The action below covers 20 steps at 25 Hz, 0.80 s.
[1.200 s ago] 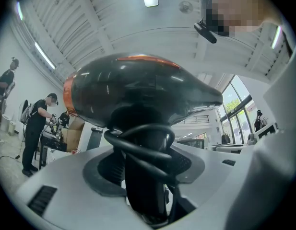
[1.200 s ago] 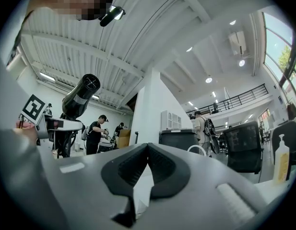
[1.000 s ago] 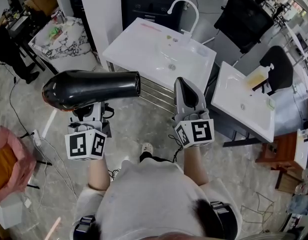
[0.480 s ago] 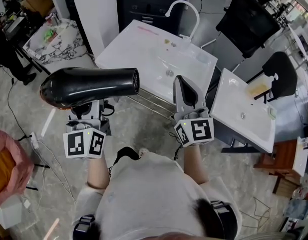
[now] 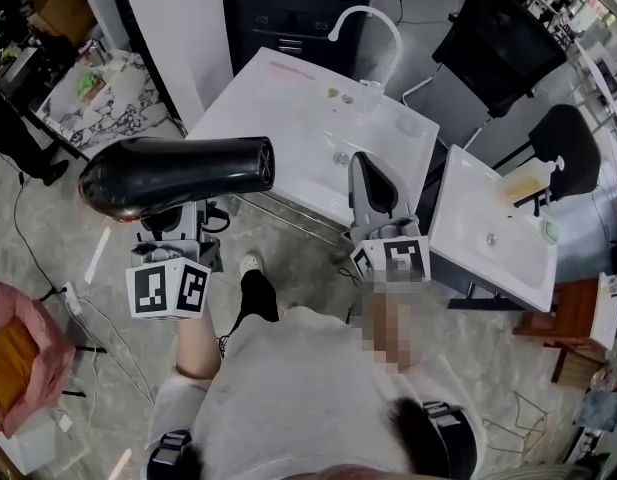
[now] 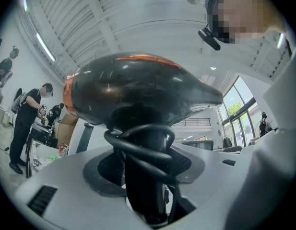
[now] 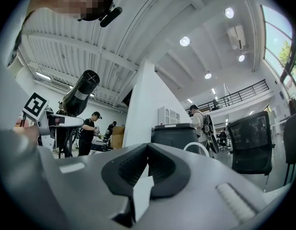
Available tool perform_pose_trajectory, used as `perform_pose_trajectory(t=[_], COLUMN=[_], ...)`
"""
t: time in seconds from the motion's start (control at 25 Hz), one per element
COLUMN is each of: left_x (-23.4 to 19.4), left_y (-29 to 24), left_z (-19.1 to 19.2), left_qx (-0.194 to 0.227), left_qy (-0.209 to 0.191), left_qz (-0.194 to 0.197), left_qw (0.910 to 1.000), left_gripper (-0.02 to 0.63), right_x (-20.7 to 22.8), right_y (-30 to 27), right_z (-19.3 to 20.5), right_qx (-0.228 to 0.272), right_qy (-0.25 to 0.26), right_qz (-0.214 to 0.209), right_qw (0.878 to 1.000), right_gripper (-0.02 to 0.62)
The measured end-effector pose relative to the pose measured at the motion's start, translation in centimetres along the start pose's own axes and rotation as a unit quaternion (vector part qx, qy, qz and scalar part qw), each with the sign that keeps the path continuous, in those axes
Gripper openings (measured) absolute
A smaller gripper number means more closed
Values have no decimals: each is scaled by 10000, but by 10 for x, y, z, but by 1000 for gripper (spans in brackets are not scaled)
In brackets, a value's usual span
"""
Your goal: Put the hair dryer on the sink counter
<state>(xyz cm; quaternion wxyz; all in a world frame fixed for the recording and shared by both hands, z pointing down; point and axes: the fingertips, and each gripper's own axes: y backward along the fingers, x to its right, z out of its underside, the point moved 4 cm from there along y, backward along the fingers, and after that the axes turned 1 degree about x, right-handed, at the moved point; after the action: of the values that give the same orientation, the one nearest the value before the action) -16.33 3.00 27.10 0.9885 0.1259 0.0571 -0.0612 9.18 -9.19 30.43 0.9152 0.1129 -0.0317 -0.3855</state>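
From above, the dryer [image 5: 178,173] lies level on the left gripper [image 5: 175,223], over the floor and short of the white sink desk [image 5: 288,98]. The right gripper [image 5: 371,173] points at the desk.

Left gripper view: jaws pinch the dryer's handle [image 6: 143,186], with the cord [image 6: 138,145] looped round it.

Right gripper view: jaws pressed together, empty.

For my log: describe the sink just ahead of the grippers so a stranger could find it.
In front of the dark cabinet stands a wide white sink. Unlike the smaller sink to its right, which carries a soap bottle, it has a tall arched tap.
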Motion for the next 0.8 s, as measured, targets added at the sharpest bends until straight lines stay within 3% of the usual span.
perform_pose_trajectory(t=[0.8], left_x=[-103], left_y=[-171], left_z=[24], left_qx=[-201], left_qy=[109], left_qz=[714], left_qw=[9972], left_gripper=[245], right_x=[9], right_y=[-168], right_z=[27], right_qx=[5], right_qy=[204], right_qz=[619], right_qw=[9979], right_gripper=[11])
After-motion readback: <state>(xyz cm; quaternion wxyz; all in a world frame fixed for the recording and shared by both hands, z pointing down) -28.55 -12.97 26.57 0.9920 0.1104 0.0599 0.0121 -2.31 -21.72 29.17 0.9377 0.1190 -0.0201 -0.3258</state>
